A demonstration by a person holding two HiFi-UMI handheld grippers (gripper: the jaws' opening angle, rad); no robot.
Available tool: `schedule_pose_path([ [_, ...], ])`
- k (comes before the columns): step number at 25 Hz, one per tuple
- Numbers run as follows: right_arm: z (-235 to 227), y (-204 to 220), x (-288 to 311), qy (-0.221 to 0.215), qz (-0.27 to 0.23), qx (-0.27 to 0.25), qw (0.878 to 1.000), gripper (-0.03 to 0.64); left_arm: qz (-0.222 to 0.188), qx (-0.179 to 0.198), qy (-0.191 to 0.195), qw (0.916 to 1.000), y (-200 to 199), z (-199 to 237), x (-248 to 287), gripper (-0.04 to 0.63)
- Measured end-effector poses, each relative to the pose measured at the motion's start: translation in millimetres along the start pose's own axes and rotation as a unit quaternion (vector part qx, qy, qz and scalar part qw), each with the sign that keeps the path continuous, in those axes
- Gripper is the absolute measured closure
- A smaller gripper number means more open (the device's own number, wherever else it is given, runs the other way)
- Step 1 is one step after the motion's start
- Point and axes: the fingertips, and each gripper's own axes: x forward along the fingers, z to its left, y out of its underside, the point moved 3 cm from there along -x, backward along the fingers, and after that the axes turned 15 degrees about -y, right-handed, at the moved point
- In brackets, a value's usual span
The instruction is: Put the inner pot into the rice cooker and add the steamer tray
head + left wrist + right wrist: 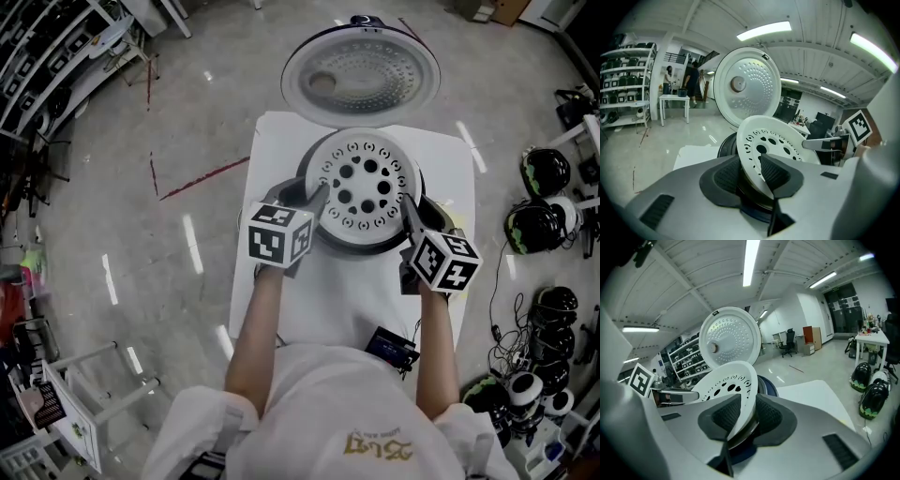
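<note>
**Head view, read left to right.** Storage shelving [37, 47] lines the far left of the floor [141, 234]. Red tape marks [202, 178] lie on the floor just beside the white worktop [281, 141].

**Left tongs.** The left tongs [314, 194], carried on a bare forearm [253, 328], reach the left edge of the steamer tray [367, 187]. In the left gripper view the jaws stand partly open with the tray's rim between the pads [725, 174]. The rim passes loosely through the gap and is not clamped.

**Tray and cooker.** The steamer tray, a white perforated disc, lies over the mouth of the rice cooker [375, 246] and covers the opening. The rice cooker stands at the middle of the worktop. Its lid [361, 80] is swung fully open beyond the tray, with the dimpled inner face turned upward.

**Right tongs.** The right tongs [410, 208] meet the tray's right edge, opposite the left pair. The right gripper view shows these jaws likewise partly open, with the thin rim standing between them and not pinched.

**Near edge and far right.** A small dark device [392, 347] lies at the worktop's near edge, close to the person's right arm. Helmets [544, 173] sit on the floor at the far right, well apart from the worktop.
</note>
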Motion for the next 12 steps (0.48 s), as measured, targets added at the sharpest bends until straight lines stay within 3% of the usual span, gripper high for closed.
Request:
schedule_pose_path([
  [5, 2, -1, 4, 0.006, 0.002, -0.010, 1.000, 0.502, -0.003, 0.021, -0.006, 0.9998, -2, 2, 0, 0.434],
  [12, 4, 0, 3, 0.007, 0.015, -0.041, 0.999, 0.467, -0.012, 0.077, -0.032, 0.9965, 0, -8, -1, 0.360],
])
